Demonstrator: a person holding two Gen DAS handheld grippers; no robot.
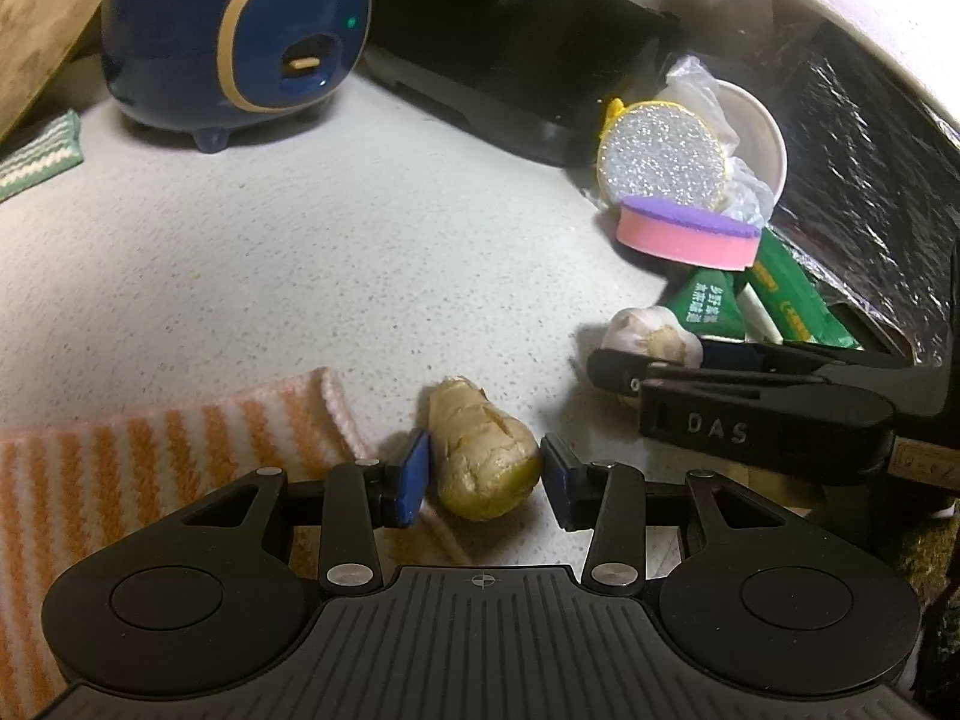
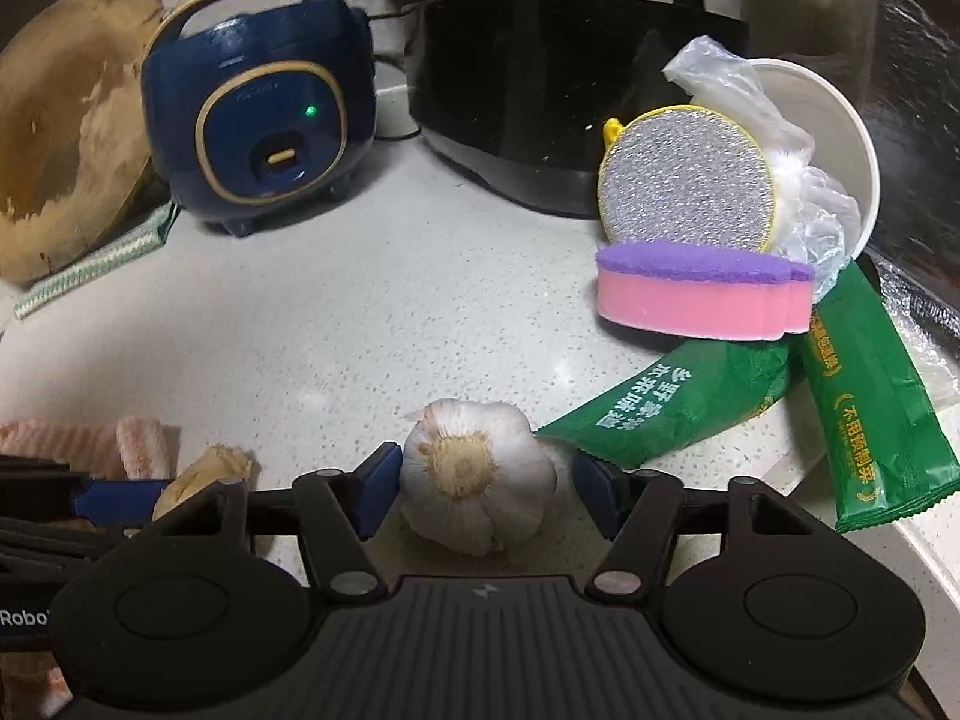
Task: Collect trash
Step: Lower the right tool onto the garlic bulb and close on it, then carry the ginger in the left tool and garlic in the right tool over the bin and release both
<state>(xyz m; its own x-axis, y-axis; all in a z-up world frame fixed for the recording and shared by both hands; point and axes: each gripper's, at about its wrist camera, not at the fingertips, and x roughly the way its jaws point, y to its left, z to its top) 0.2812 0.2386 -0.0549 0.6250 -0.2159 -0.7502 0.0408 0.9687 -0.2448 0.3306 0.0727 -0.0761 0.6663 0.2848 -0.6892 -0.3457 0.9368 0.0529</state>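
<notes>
- Left wrist view: the left gripper (image 1: 485, 471) has a stubby piece of ginger (image 1: 480, 459) between its blue pads. The right pad touches the ginger's side and the left pad sits right against it, so the jaws look clamped on it, with the ginger resting on the speckled countertop (image 1: 300, 228).
- An orange-striped cloth (image 1: 150, 462) lies just to the left, its corner reaching under the left finger.
- Off to the right, the right gripper (image 1: 618, 360) lies low by a garlic bulb (image 1: 651, 330); from this side I cannot tell how its jaws stand.
- Behind sit a pink-and-purple sponge (image 1: 690, 234), a round silver scrubber (image 1: 660, 156), green sachets (image 1: 780, 294) and a navy rice cooker (image 1: 240, 36).

- Right wrist view: the right gripper (image 2: 486, 483) has the garlic bulb (image 2: 474, 468) between its pads. The left pad touches it, but a sliver of gap shows at the right pad, so the jaws are apart around it, not clamped.
- The garlic rests on the countertop (image 2: 360, 312), root end facing the camera.
- The green sachets (image 2: 690, 402) lie near, to the right, and the sponge (image 2: 702, 288) behind them leans at a white tub (image 2: 852, 138) holding crumpled plastic.
- At the left edge, the ginger (image 2: 204, 474) shows beside the other gripper's blue pad.
</notes>
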